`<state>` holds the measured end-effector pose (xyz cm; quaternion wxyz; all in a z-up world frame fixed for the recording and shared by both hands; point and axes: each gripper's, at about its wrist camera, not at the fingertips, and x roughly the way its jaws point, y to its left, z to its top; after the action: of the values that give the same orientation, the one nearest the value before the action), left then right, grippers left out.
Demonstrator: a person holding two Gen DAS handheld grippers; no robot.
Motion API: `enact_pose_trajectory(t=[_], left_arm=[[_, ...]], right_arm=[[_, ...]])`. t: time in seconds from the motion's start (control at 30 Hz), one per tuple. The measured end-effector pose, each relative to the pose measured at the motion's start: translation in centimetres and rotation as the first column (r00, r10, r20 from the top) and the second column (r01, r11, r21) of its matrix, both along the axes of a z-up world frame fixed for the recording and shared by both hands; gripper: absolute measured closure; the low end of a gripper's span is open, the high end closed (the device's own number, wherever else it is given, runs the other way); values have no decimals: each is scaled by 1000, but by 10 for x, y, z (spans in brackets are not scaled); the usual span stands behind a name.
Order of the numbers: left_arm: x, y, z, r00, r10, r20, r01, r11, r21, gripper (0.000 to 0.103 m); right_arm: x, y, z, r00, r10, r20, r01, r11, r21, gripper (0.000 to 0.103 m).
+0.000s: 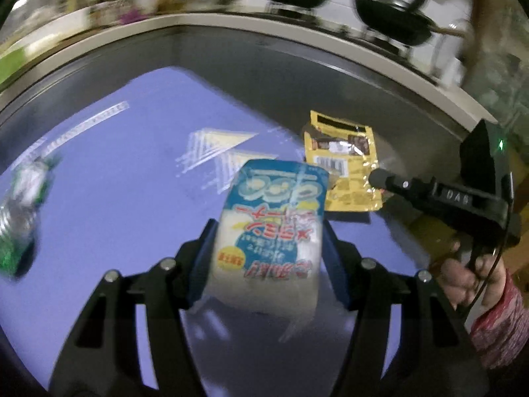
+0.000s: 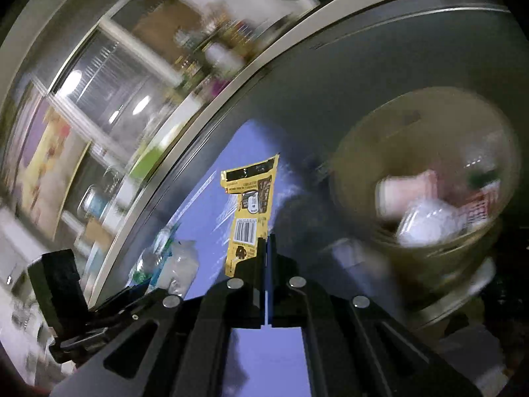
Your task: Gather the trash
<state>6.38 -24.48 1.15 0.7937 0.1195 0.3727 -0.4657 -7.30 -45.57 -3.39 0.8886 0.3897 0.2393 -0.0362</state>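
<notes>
My left gripper (image 1: 269, 231) is clamped on a blue-and-white sponge packet (image 1: 274, 218) above the purple mat (image 1: 132, 205). My right gripper (image 2: 267, 244) pinches a yellow wrapper (image 2: 249, 215), lifted beside the blurred trash bin (image 2: 423, 198). A crushed plastic bottle (image 1: 20, 205) lies on the mat's left.

Glossy plastic sponge packet (image 1: 274, 231), crinkled shiny yellow foil wrapper (image 2: 251, 211), matt purple mat (image 1: 132, 172).

Dark floor (image 1: 264, 76), purple mat (image 1: 115, 172), crushed bottle (image 1: 23, 205) on it, round bin (image 2: 426, 264) beside mat
</notes>
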Motion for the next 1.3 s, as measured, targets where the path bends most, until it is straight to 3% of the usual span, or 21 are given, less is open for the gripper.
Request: enact_pose_trajectory(t=[0.13,0.23,0.33,0.53,0.63,0.7,0.73,0.77,0.97,1.2,1.3], left_arm=[[1,-86,2,995,-99,6,99,995,4,44],[2,-138,-1,990,-138,27,137,990,21,43],[8,-172,-10,989,-148,17,148,988,37,38],[24,-206,-34,994,-102,-44,106,987,119,32],[25,-195,-29,994,-92,-62,97,991,96,32],[25,-182,-22,995,-78,-69,83,994,74,32],[25,-173,-18,995,-69,-77,74,995,61,32],[24,-167,-16,995,-60,-81,65,997,51,32],[3,-117,3,999,-11,-51,12,1000,17,32],[-32,-63,6,1000,25,17,-26,998,53,32],[-39,-44,6,998,45,37,-48,995,84,26]], right_arm=[[-21,-53,1,989,-145,-20,144,989,-25,103],[-20,-72,-1,981,-189,-43,186,980,-68,103],[-14,-88,-9,972,-229,-54,225,971,-79,103],[-8,-114,-37,956,-285,-63,287,957,25,101],[-14,-114,-39,958,-284,-45,286,957,42,92],[-21,-109,-37,956,-291,-36,293,955,47,70],[-25,-109,-35,954,-299,-33,300,952,53,54],[-33,-105,-34,951,-307,-21,308,949,61,50],[-60,-65,-18,951,-308,11,306,950,64,50],[-76,-12,-4,952,-304,-33,306,950,55,50],[-72,1,2,956,-290,-51,293,955,56,50]])
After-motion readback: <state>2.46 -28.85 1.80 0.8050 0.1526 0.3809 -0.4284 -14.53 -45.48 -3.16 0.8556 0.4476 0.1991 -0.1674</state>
